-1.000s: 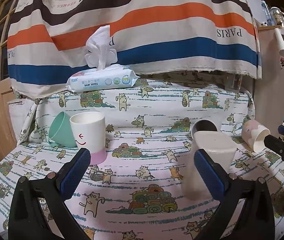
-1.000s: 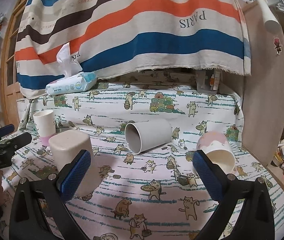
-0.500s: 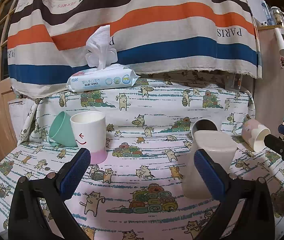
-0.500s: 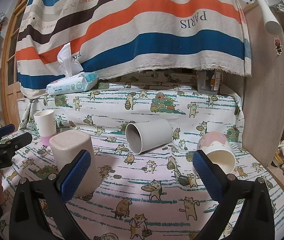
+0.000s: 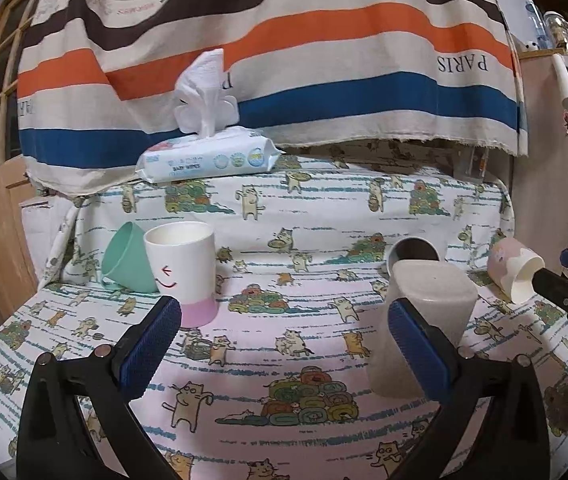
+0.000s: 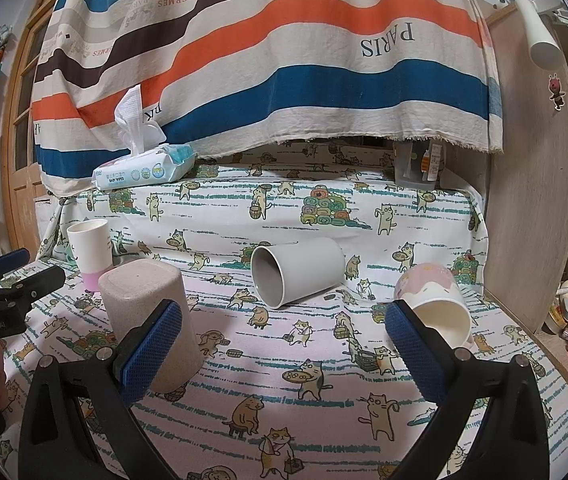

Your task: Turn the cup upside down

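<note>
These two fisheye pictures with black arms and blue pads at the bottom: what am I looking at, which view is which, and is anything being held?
A person holds two handheld claws, each with a camera looking forward between its fingers. The left claw and right claw are both open and hold nothing. Each also shows at the edge of the other's view. On the cat-print cloth are five cups: a speckled beige cup upside down, a white cup with a pink base and smile upright, a grey mug on its side, a pink-and-white cup tipped over, and a mint green cup leaning. A pack of baby wipes sits on the raised ledge behind.
</note>
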`<state>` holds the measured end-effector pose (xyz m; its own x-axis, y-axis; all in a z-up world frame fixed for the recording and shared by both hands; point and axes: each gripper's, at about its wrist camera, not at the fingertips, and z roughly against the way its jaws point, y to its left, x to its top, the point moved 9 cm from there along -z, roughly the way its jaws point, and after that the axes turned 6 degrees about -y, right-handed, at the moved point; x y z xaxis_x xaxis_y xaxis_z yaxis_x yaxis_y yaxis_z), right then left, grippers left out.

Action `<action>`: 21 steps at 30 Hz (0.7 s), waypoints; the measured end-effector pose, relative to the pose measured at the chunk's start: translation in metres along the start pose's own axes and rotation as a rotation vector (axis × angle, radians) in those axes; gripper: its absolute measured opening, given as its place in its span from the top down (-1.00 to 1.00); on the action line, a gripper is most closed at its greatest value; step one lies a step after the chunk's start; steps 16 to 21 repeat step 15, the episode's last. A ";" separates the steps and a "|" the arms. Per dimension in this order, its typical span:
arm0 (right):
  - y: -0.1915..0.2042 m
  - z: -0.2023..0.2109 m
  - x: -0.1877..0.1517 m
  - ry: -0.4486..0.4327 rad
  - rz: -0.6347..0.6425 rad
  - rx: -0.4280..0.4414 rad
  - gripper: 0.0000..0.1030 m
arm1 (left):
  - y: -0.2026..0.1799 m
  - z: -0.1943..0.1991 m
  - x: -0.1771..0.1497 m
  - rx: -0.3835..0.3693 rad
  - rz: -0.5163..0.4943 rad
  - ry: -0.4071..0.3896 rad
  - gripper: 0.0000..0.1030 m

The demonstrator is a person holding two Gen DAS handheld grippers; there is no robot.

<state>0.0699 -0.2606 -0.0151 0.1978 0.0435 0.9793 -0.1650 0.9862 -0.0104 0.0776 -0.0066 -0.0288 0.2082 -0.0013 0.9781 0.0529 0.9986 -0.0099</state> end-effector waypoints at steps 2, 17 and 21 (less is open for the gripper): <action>0.000 0.000 0.000 0.000 0.000 0.000 -0.99 | 0.001 -0.001 0.000 0.002 0.005 0.000 -0.99; -0.001 0.000 0.000 0.000 0.000 0.001 -0.99 | 0.000 0.000 -0.001 0.004 0.001 0.007 -0.99; -0.001 0.000 0.000 0.000 0.000 0.001 -0.99 | 0.000 0.000 -0.001 0.004 0.001 0.007 -0.99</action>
